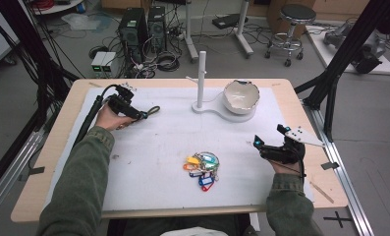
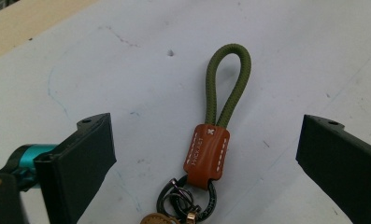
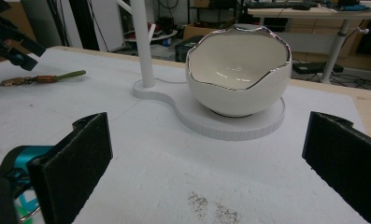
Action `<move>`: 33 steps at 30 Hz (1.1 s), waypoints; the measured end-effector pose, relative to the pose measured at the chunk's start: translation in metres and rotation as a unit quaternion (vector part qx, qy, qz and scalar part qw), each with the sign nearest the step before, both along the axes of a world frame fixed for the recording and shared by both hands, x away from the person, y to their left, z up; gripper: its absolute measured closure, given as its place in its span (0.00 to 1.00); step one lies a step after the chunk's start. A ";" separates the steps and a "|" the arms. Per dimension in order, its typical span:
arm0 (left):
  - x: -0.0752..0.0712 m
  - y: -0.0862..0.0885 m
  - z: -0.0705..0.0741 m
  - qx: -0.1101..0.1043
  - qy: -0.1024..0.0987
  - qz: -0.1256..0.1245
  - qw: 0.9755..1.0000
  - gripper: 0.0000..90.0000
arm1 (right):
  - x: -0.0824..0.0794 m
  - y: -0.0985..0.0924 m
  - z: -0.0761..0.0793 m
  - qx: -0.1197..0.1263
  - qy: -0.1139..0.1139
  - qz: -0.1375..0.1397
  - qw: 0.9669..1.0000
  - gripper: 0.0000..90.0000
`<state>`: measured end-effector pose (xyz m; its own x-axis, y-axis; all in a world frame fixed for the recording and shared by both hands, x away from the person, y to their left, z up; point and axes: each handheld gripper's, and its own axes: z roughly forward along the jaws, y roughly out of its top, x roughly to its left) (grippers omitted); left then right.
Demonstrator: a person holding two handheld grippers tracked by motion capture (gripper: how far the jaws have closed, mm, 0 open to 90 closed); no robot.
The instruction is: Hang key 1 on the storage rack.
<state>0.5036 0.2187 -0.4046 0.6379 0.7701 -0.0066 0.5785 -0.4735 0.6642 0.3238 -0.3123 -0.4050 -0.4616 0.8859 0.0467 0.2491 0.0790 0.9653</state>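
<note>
A keychain with an olive-green cord loop and a brown leather tab (image 2: pixel 210 147) lies flat on the white mat, its dark metal rings toward the camera. My left gripper (image 2: pixel 209 128) is open, one jaw on each side of the tab and neither touching it. From above, the keychain (image 1: pixel 153 110) pokes out past my left gripper (image 1: pixel 142 116) at the mat's far left. My right gripper (image 1: pixel 257 142) hovers open at the right with nothing between its jaws. It faces a white eggshell-shaped bowl (image 3: pixel 239 74). The keychain (image 3: pixel 43 78) also lies far left in the right gripper view.
The bowl (image 1: pixel 240 96) sits on a white base (image 1: pixel 217 110) with a tall white post (image 1: pixel 201 73) at the mat's far middle. A bunch of coloured key tags (image 1: pixel 202 167) lies near the front centre. The wooden table edge (image 1: pixel 310 128) borders the mat.
</note>
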 end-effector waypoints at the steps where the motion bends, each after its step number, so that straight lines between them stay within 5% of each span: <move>1: 0.000 -0.001 -0.002 0.002 0.003 -0.004 1.000 0.07 | 0.000 0.000 0.000 0.001 0.000 0.000 1.000 0.01; 11: 0.003 -0.004 -0.014 0.025 0.022 -0.018 0.999 0.18 | 0.001 0.001 -0.001 -0.001 0.000 0.002 1.000 0.01; 25: 0.004 -0.005 -0.019 0.029 0.029 -0.019 0.999 0.39 | 0.000 0.000 -0.001 -0.001 0.002 0.003 1.000 0.01; 33: 0.004 -0.006 -0.022 0.042 0.031 -0.026 0.998 0.64 | 0.000 0.000 -0.001 -0.003 0.001 0.003 1.000 0.01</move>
